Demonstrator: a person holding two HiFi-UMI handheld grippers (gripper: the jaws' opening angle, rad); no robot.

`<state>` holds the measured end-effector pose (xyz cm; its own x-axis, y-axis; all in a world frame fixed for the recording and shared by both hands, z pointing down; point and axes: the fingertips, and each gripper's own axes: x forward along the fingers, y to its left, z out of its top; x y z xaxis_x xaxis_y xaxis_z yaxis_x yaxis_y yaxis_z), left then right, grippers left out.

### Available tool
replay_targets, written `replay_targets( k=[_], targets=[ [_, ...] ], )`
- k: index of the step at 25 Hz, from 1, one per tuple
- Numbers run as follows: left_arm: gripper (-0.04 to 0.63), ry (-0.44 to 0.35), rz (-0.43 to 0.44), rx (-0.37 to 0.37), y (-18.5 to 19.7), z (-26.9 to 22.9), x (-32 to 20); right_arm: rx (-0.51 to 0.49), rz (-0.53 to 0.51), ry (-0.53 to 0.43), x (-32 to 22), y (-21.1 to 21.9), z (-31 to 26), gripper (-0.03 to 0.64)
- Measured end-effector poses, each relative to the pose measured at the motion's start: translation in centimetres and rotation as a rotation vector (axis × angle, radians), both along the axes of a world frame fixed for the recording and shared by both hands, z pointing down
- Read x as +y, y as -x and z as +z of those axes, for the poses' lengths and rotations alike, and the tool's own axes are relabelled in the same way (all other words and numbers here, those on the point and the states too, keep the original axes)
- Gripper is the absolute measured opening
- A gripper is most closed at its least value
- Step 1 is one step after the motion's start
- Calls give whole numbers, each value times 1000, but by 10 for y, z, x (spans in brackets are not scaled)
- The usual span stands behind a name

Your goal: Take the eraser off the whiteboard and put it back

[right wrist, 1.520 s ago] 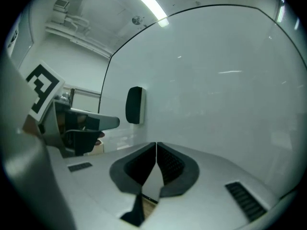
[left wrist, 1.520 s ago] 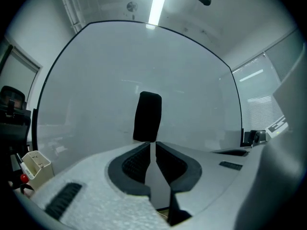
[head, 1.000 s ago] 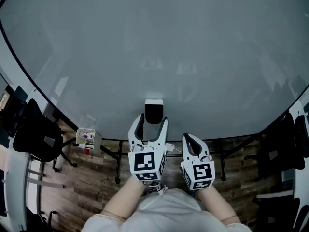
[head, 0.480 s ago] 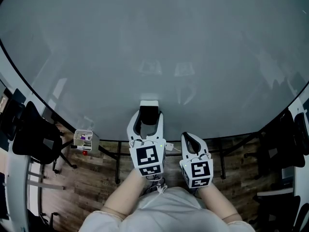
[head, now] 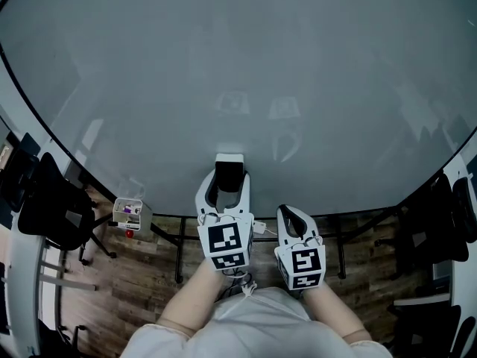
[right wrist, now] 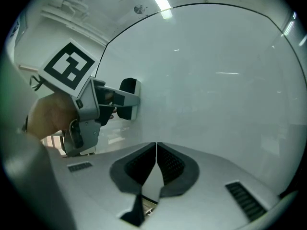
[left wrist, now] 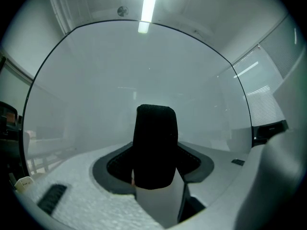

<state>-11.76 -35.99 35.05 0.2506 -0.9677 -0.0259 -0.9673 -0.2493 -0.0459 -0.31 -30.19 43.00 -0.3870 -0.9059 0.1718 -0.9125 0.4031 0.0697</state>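
A black eraser with a white back [head: 229, 171] sticks to the whiteboard [head: 238, 73] near its lower edge. My left gripper [head: 228, 179] points level at the board, one finger on each side of the eraser. Its jaws are closing, and I see no firm press from the pads. In the left gripper view the eraser [left wrist: 154, 147] fills the gap of the left gripper [left wrist: 156, 172]. My right gripper [head: 292, 216] hovers just right of it, shut and empty. The right gripper view shows the right gripper [right wrist: 156, 150] closed, with the left gripper [right wrist: 125, 99] around the eraser [right wrist: 135, 99].
Office chairs stand at the far left [head: 52, 207] and far right [head: 451, 215]. A small white box [head: 130, 213] of bits sits below the board at the left. The black stand legs [head: 179, 256] cross the wooden floor [head: 127, 282].
My left gripper has edged forward to the board, so its fingers reach further along the eraser, and the jaws have narrowed a little. The right gripper has stayed put.
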Motion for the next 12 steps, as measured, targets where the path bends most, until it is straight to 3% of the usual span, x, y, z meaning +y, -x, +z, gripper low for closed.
replay_targets(
  k=[12],
  targets=[
    [252, -3, 35, 34, 7, 2, 30, -29, -15, 8, 13, 4, 3, 29]
  ],
)
